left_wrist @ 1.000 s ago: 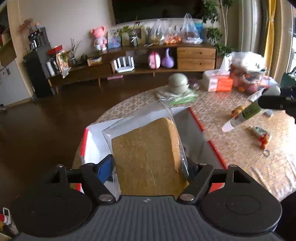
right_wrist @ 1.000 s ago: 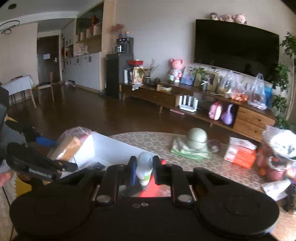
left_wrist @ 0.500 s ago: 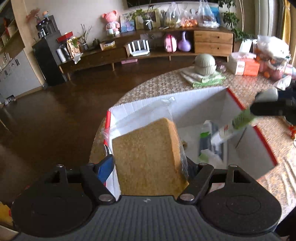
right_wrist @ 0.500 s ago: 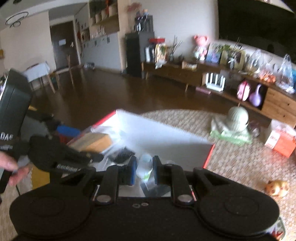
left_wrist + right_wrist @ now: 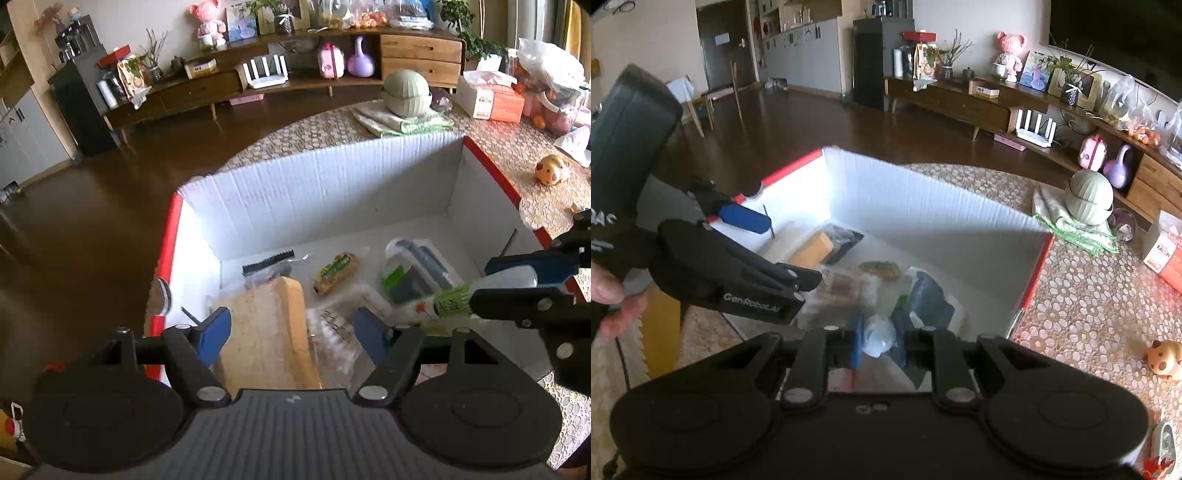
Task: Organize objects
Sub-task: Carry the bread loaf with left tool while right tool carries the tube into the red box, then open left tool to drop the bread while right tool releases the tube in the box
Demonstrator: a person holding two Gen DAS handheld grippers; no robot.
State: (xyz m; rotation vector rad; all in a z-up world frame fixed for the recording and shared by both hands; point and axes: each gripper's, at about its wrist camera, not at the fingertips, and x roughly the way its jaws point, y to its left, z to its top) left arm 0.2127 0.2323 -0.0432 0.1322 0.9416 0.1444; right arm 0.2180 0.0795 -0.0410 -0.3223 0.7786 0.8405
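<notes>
The left gripper [image 5: 291, 332] hangs spread wide over the tan bagged sponge block [image 5: 266, 332], now lying free in the white corrugated box with red rim [image 5: 332, 192] near its left wall. The right gripper [image 5: 877, 341] clamps a white green-labelled tube [image 5: 461, 293] above the box's right side, apparently to drop among packets farther in.

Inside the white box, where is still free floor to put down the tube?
Bare floor of the box lies along its far wall, behind the comb and snack bar, and in the far right corner. The near half is crowded around the sponge.
</notes>
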